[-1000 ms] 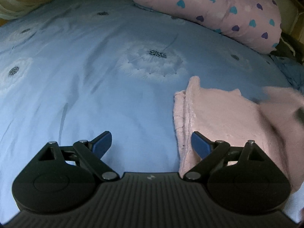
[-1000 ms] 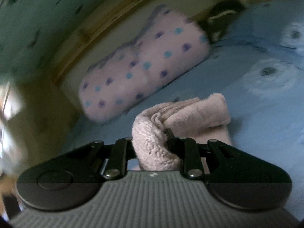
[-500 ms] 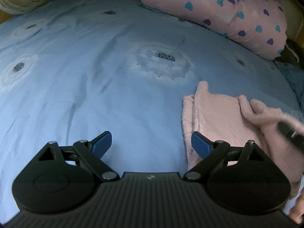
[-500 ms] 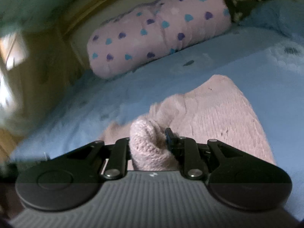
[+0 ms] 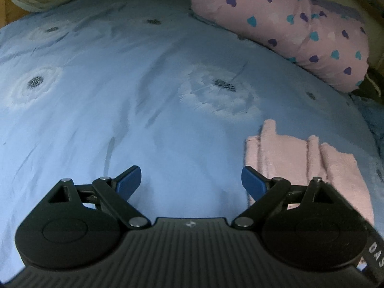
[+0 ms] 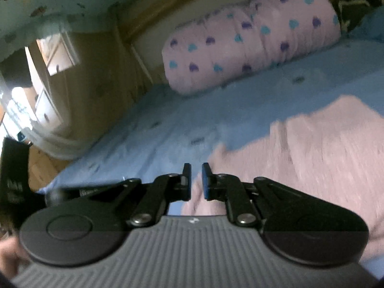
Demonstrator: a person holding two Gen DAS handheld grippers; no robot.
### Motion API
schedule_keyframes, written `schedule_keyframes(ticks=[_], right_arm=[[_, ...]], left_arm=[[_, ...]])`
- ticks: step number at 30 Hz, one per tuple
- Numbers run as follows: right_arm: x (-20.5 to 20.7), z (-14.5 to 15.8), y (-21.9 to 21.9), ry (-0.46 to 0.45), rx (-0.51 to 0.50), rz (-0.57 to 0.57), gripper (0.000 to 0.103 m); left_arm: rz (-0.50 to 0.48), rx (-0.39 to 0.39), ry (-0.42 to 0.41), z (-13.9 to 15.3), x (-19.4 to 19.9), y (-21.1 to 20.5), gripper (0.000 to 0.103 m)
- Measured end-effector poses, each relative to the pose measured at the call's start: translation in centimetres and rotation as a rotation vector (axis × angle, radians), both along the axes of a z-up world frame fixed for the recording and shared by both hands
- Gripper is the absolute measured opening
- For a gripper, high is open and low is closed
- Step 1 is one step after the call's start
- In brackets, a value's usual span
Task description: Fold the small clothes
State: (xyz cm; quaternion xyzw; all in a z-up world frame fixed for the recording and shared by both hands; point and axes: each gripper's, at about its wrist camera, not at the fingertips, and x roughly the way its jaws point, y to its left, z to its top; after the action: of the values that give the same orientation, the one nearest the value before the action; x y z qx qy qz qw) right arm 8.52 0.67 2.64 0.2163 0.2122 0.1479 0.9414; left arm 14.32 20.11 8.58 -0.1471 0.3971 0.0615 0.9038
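pink knit garment (image 5: pixel 297 158) lying folded on blue bedsheet (image 5: pixel 144 110), near heart pillow (image 5: pixel 283 24); left gripper (image 5: pixel 190 182) spread wide, empty, beside its edge; right gripper (image 6: pixel 196 180) narrow gap, gripping nothing, probably just released

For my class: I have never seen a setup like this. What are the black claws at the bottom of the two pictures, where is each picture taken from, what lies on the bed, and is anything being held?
The black claws are two hand-held grippers, one in each of a person's hands, with a camera on each looking along its fingers. One picture is from the left gripper, whose blue-tipped fingers stand wide apart. The other is from the right gripper, with only a narrow gap between its fingers. On the blue bedsheet lies a folded pink garment; behind it is a pink pillow with hearts. Neither gripper holds anything.
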Motion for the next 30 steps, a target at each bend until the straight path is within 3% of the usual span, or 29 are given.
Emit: schedule_keyframes(ticks=[8,9,12,13,18,21,27,30], right_arm=[[-2.4,2.2,-4.9,0.024,-0.085,0.045,0.015],[-2.6,2.3,-6.0,0.03,-0.095,0.037,0.019],[-3.9,2.6,-9.1,0.032,-0.147,-0.007,0.05],[-4.2,2.6,-10.1,0.028,-0.169,-0.02,0.054],[-4.9,1.9,-14.6,0.037,-0.26,-0.08,0.054],[-4.7,0.9,-16.7,0.059,-0.227,-0.103,0.054],[-4.0,0.8,-17.5,0.067,-0.216,-0.089,0.054],[-4.0,1.0,-17.7,0.075,-0.219,-0.086,0.054]], left_arm=[[-0.12,0.0,-0.067,1.8,-0.5,-4.3,0.093],[-0.142,-0.006,-0.073,2.0,-0.5,-5.2,0.093],[-0.231,-0.045,-0.083,2.0,-0.2,-8.2,0.093],[-0.254,-0.055,-0.081,1.8,-0.1,-9.1,0.093],[-0.349,-0.068,-0.041,-0.3,1.5,-13.9,0.094],[-0.338,-0.022,-0.04,-1.4,2.8,-15.9,0.094],[-0.335,-0.094,-0.015,-3.1,5.3,-17.3,0.095],[-0.365,-0.083,-0.028,-3.4,5.7,-18.7,0.095]])
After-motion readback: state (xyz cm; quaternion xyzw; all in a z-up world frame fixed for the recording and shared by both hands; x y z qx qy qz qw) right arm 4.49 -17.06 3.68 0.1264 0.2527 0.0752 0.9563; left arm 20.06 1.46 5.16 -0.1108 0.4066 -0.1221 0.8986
